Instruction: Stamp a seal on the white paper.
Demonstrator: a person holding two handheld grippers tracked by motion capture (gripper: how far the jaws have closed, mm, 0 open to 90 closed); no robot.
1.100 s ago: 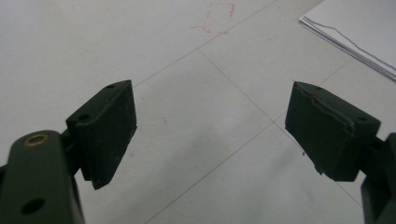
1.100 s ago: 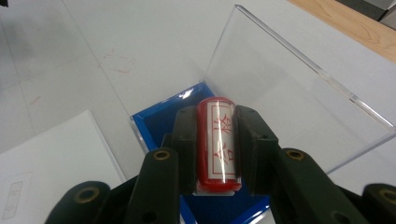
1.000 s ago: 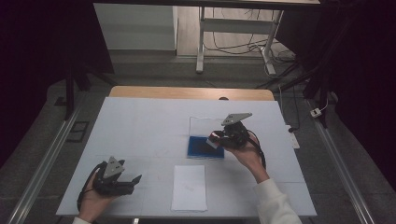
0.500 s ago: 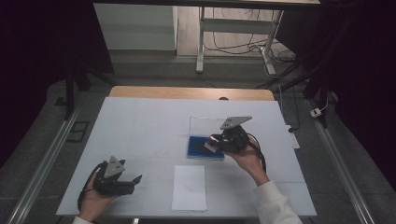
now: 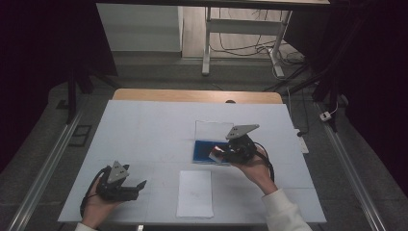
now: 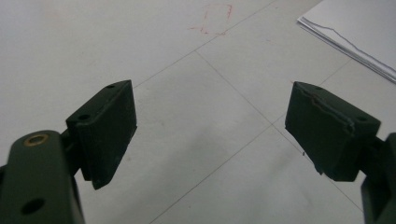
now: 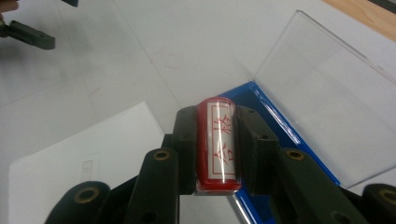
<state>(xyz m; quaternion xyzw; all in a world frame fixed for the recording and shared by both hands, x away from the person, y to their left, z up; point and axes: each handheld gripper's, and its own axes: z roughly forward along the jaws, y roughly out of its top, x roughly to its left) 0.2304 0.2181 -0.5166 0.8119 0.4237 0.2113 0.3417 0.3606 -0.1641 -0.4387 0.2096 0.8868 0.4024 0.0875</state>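
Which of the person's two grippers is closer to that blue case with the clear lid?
The right. The right gripper, clamping a red stamp, is over the blue case's right edge. The left gripper rests open near the table's front left, apart from the case, beyond the paper sheet.

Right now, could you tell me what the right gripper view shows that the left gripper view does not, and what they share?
Right gripper view: the right gripper is shut on a red cylindrical stamp with red characters on a white label. Past the stamp lies a shallow blue tray with its clear plastic lid standing open.

Left gripper view: the left gripper has its black jaws wide apart with nothing between them, above faint red pen marks on the table.

Both: the white table surface with thin seam lines, and the white sheets of paper.
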